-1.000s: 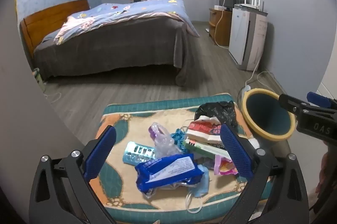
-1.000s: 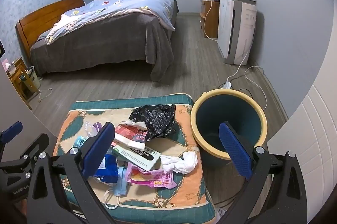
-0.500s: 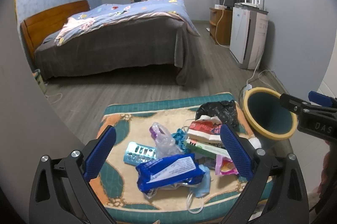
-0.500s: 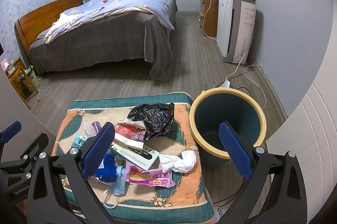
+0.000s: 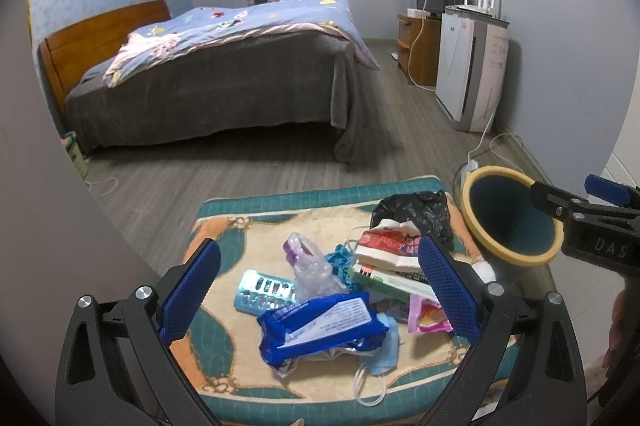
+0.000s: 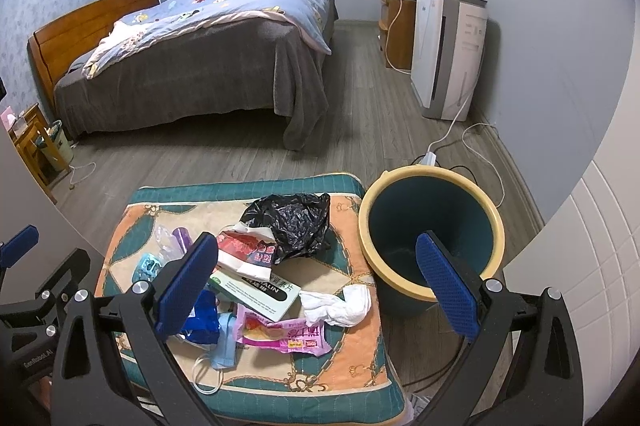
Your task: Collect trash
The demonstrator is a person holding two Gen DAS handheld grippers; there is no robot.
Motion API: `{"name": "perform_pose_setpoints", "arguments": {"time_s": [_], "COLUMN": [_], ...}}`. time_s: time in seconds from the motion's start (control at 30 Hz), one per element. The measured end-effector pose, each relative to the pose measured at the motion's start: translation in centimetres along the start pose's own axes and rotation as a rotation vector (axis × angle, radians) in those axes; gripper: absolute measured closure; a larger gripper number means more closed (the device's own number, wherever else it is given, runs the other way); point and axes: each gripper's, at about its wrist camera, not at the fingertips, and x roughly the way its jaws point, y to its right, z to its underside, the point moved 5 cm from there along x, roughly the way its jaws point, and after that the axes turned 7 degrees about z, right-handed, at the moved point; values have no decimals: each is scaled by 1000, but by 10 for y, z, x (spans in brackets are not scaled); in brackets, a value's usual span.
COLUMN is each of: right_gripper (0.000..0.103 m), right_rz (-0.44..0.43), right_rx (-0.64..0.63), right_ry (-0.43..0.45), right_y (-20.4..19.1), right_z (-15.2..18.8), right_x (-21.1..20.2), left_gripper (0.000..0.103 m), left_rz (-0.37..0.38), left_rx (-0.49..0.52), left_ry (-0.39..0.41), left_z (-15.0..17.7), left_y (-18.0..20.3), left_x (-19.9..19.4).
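Trash lies piled on a patterned cushion (image 5: 248,246) (image 6: 352,366): a blue wrapper (image 5: 320,326), a clear plastic bag (image 5: 308,266), a teal blister pack (image 5: 260,292), a black plastic bag (image 6: 290,222), a green box (image 6: 256,292), a pink packet (image 6: 284,334), a white tissue (image 6: 340,306) and a blue face mask (image 6: 224,346). A teal bin with a yellow rim (image 6: 432,238) (image 5: 508,222) stands right of the cushion. My left gripper (image 5: 320,296) is open above the pile. My right gripper (image 6: 318,286) is open above the cushion's right side and the bin.
A bed (image 5: 224,66) with a blue quilt stands beyond the cushion. A white air purifier (image 6: 448,50) and a wooden TV cabinet (image 6: 396,26) stand along the right wall, with cables on the floor (image 6: 460,142). A small bedside table (image 6: 28,142) is at the left.
Both grippers have drifted slightly; the pile and the bin sit a little lower in view. Nothing was picked up.
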Motion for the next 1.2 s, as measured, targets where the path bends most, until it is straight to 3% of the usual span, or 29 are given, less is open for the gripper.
{"name": "perform_pose_setpoints", "arguments": {"time_s": [1.2], "right_gripper": [6], "right_rz": [4], "right_rx": [-16], "right_ry": [-5], "right_y": [-3], "right_z": [0], "right_x": [1], "left_gripper": [5], "left_rz": [-7], "left_rx": [8], "left_ry": [-2], "left_z": [0], "left_y": [0], "left_x": [0]}}
